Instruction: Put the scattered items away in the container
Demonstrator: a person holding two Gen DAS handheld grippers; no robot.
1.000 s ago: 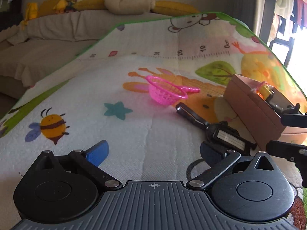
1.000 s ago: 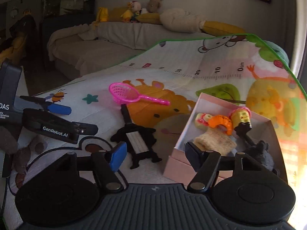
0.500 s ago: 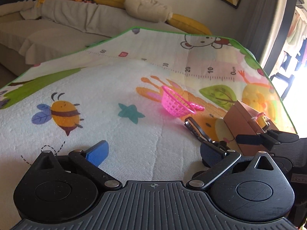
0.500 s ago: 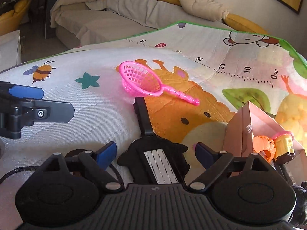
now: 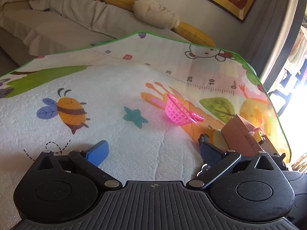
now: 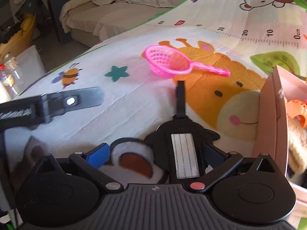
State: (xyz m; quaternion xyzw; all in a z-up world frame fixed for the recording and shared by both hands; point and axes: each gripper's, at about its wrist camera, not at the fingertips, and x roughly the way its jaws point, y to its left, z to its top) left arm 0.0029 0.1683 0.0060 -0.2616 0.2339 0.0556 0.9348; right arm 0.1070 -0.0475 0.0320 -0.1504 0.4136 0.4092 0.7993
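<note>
A children's play mat (image 5: 119,126) with cartoon animals covers the scene. The right hand-held gripper (image 6: 155,153) hangs low over the mat with its two blue-padded fingers spread wide, and one black flat toy with a white label (image 6: 182,138) lies between them, its thin black handle pointing away toward the far edge. Whether the pads touch it cannot be told. Just beyond the handle tip lies one pink toy strainer (image 6: 169,63), its handle pointing right. One pink cardboard box (image 6: 276,118) stands just right of this gripper; one orange toy and one tan fuzzy item show inside. The left hand-held gripper (image 5: 153,149) is also spread wide, holding nothing, over bare mat. From it, the strainer (image 5: 179,113) lies ahead and slightly right, the box (image 5: 239,136) farther right. A sofa (image 5: 63,19) with plush toys stands behind.
</note>
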